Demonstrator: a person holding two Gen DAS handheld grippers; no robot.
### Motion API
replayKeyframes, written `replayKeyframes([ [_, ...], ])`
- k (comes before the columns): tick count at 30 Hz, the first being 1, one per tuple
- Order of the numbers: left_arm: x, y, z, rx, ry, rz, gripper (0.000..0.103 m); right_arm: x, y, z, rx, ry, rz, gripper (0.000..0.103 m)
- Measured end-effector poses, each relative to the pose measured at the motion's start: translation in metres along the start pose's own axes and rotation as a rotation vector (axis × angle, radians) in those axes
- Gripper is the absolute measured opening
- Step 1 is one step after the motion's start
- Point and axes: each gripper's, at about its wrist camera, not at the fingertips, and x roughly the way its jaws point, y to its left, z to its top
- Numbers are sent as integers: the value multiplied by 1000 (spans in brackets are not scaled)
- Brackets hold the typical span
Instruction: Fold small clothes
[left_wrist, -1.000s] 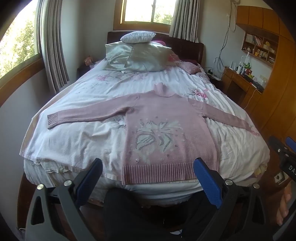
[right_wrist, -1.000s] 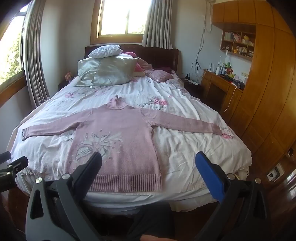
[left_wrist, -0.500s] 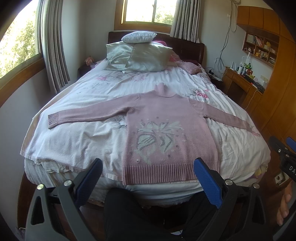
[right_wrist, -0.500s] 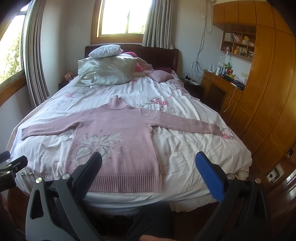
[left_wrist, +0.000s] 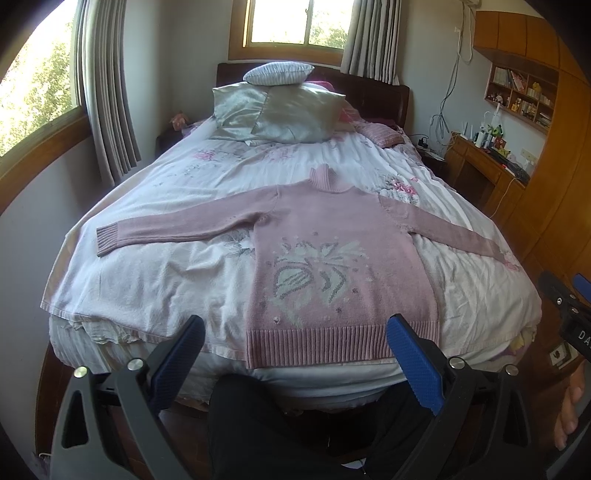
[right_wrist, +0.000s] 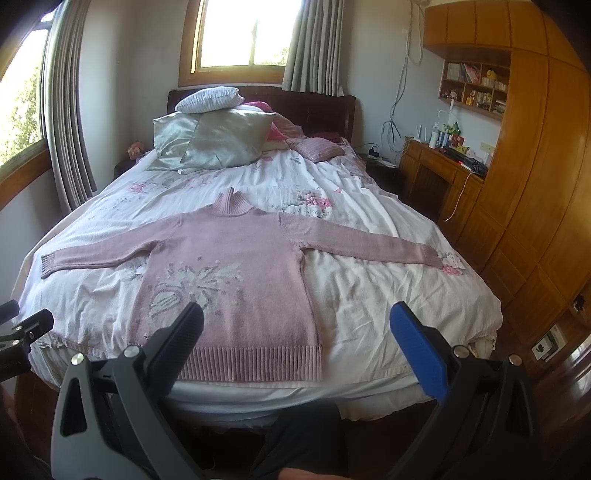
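Note:
A pink turtleneck sweater with a pale knitted flower lies flat, face up, on the bed, both sleeves spread out sideways. Its ribbed hem lies at the bed's near edge. My left gripper hangs open just short of the hem, nothing between its blue pads. My right gripper is open too, held in front of the hem's right end and the bare sheet beside it. Neither touches the sweater.
The bed has a white floral cover, with silver pillows at the headboard. A wooden desk and wardrobe line the right wall. Curtains and windows are on the left. A person's dark-trousered legs are below the grippers.
Both views show almost the same scene; the left gripper has drifted a touch, the sweater shifting slightly in its view. The sweater has not moved on the bed.

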Motion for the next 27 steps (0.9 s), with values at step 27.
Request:
replayKeyframes([
  [27,5,-2,-2,0,0,2,99,9,-2,-6,2,9,-2,100],
])
